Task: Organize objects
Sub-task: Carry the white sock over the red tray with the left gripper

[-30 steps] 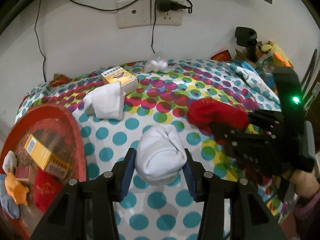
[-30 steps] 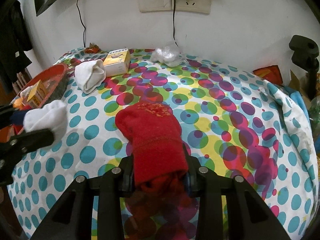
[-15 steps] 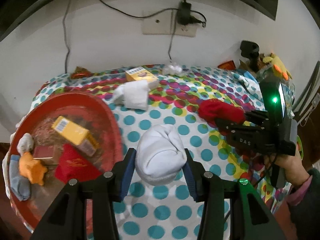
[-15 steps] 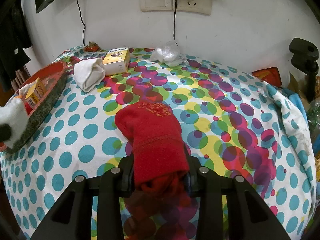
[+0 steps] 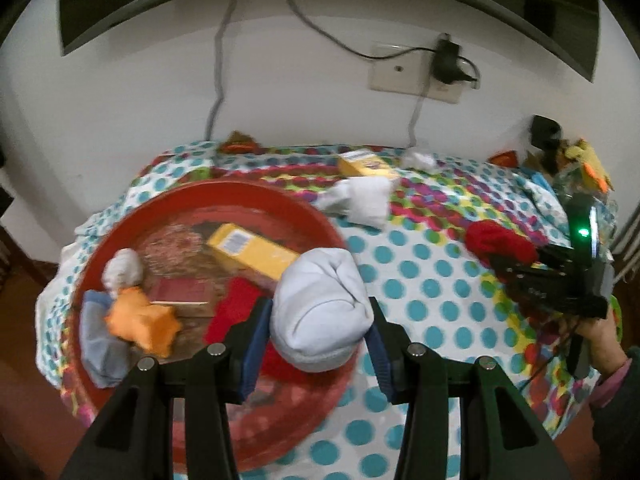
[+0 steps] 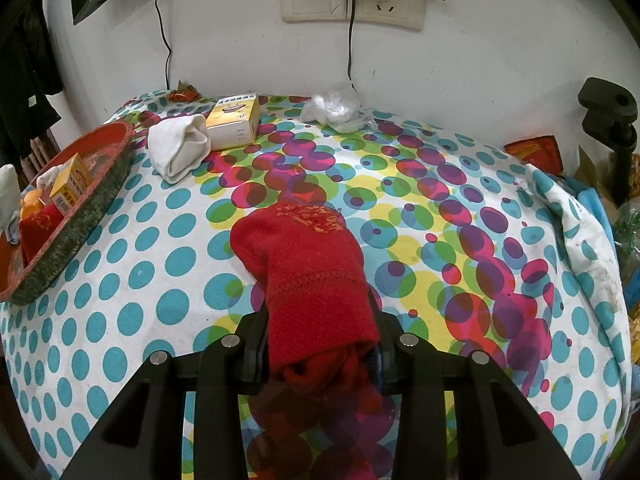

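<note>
left wrist: red tray [image 5: 120, 240] holds yellow box [image 5: 252, 250], socks.

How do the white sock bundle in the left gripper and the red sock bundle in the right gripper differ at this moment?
The white sock bundle is white and rounded; the red sock bundle is red and longer, with orange stitching. The white one sits in the left gripper over the rim of the red tray; the red one sits in the right gripper over the dotted tablecloth, away from the tray. Both are rolled socks clamped between fingers.
</note>
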Motion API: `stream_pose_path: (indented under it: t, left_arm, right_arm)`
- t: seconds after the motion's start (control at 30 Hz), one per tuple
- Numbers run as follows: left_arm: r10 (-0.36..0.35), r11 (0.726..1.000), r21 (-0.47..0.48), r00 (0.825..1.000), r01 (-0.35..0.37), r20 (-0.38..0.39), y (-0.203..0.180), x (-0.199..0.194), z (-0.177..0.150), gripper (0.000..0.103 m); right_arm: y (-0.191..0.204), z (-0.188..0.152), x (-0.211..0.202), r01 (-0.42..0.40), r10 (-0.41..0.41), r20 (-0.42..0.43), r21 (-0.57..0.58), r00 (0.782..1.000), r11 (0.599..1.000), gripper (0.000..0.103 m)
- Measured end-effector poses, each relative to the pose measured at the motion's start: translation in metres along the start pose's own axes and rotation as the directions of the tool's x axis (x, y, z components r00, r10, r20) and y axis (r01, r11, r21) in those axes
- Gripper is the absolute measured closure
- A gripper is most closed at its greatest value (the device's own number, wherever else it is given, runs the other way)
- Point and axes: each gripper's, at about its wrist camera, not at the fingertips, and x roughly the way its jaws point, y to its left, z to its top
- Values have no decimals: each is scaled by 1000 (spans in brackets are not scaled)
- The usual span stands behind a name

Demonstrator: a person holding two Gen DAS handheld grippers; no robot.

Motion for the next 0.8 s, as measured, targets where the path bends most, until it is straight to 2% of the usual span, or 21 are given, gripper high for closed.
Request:
stream_pose_path:
  t: [0.3,0.63,0.8]
  left_arm:
    - [93,994,-53,996,-93,-13,56,-4,-10,57]
    - [141,988,-57,987,-145,-71,95,6,-34,57]
    - [144,985,-82,985,-152,-97,111,11,-45,57]
  right_arm:
    - [1,0,0,0,0,0,1,1000,1000,68]
    - [-3,0,1,3,-3,-4,1,1000,1000,65]
    - [-2,1,1,7,-7,-4,-1,1000,1000,65]
